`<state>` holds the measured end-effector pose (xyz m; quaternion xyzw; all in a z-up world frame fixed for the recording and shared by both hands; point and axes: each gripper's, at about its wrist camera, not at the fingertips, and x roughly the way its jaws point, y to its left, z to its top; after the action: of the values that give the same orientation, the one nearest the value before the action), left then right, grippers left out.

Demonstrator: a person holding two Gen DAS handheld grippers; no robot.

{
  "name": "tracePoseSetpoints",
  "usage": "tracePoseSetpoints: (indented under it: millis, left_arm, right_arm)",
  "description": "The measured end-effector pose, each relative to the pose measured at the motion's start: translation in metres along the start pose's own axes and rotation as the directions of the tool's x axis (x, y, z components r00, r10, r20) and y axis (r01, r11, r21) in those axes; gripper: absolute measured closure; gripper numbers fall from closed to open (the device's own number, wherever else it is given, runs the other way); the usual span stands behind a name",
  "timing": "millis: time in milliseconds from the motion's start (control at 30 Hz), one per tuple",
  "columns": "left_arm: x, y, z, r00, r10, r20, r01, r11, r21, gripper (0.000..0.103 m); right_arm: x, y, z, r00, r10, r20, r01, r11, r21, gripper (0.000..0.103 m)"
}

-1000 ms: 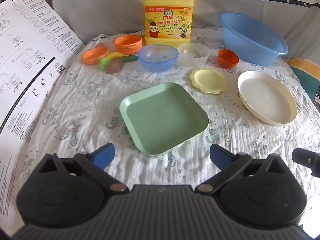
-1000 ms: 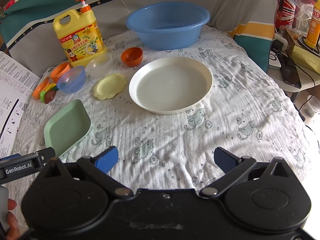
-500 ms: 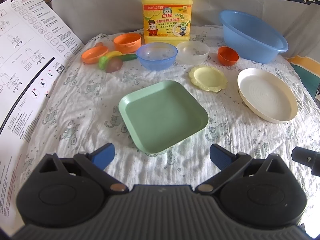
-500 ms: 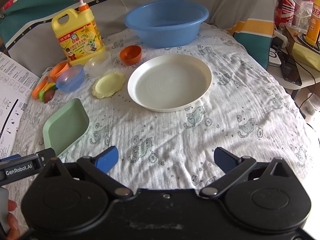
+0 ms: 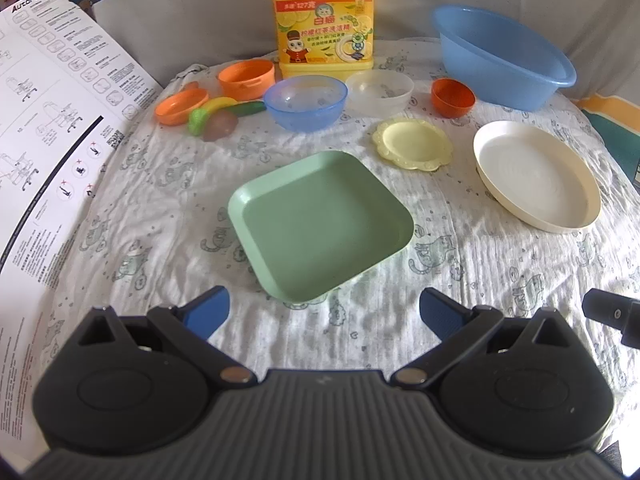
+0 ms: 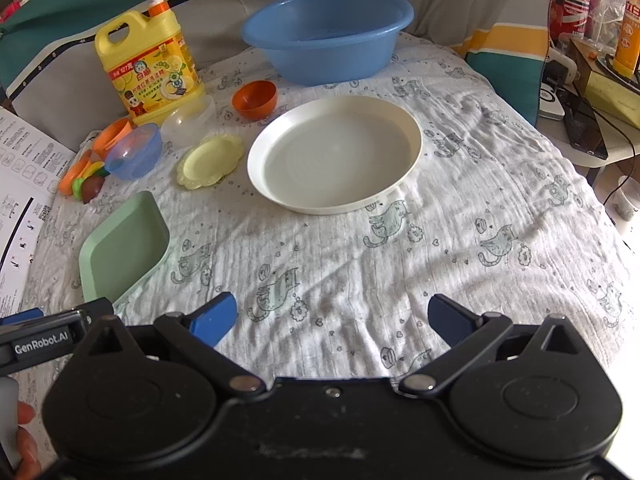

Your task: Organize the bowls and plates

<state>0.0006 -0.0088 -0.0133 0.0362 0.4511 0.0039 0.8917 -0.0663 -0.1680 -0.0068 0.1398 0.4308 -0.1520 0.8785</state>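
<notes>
Currently both grippers are held low over the cat-print cloth (image 6: pixel 460 184), nothing gripped. Left gripper (image 5: pixel 324 312): fingers spread wide, aimed at the green square plate (image 5: pixel 320 224), whose near corner sits just ahead of the gap between the fingertips; no contact seen. Right gripper (image 6: pixel 332 316): fingers likewise spread wide, only bare cloth between them, white round plate (image 6: pixel 334 154) well ahead.

Layout as seen from the left wrist view:
- green square plate at centre, flat on the cloth
- small yellow scalloped plate (image 5: pixel 412 144) beyond it to the right, apart from it
- white round plate further right, near the cloth edge
- back row: orange bowl (image 5: pixel 247 79), translucent blue bowl (image 5: pixel 306 102), clear bowl (image 5: pixel 379 92), small dark-orange bowl (image 5: pixel 453 97), big blue basin (image 5: pixel 502 56)
- orange shallow dish (image 5: pixel 180 106) and toy fruit pieces (image 5: pixel 218 118) at back left, touching one another
- yellow detergent jug (image 5: pixel 323 24) upright behind the bowls
- printed instruction sheet (image 5: pixel 52 120) along the left edge

Nothing is stacked. A fingertip (image 6: pixel 24 440) is seen at the bottom left of the right wrist view, beside the left gripper's body.
</notes>
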Motion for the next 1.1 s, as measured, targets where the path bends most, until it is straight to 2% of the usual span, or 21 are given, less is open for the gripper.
tracePoseSetpoints:
  millis: [300, 567, 700, 967, 1100]
  left_arm:
    - [0.018, -0.024, 0.011, 1.0, -0.002, -0.008, 0.002, 0.999, 0.048, 0.0]
    - [0.04, -0.07, 0.047, 0.999, -0.046, 0.01, 0.045, 0.995, 0.093, 0.0]
    - [0.054, -0.096, 0.065, 0.997, -0.074, 0.004, 0.074, 0.992, 0.105, 0.0]
    - [0.089, -0.135, 0.083, 0.996, -0.078, -0.041, 0.082, 0.991, 0.109, 0.0]
    - [0.104, -0.141, 0.087, 0.995, -0.08, -0.063, 0.085, 0.992, 0.091, 0.005]
  right_arm:
    - [0.015, -0.017, 0.01, 0.999, -0.017, 0.027, 0.017, 1.0, 0.002, 0.0]
    - [0.035, -0.052, 0.036, 0.998, -0.017, 0.06, 0.013, 0.998, 0.067, 0.0]
    - [0.045, -0.066, 0.047, 0.995, -0.012, 0.098, 0.006, 0.998, 0.057, 0.0]
    - [0.076, -0.078, 0.088, 0.986, 0.019, 0.164, -0.024, 0.999, 0.026, 0.0]
    - [0.097, -0.081, 0.114, 0.988, 0.029, 0.154, -0.031, 0.999, 0.016, 0.004]
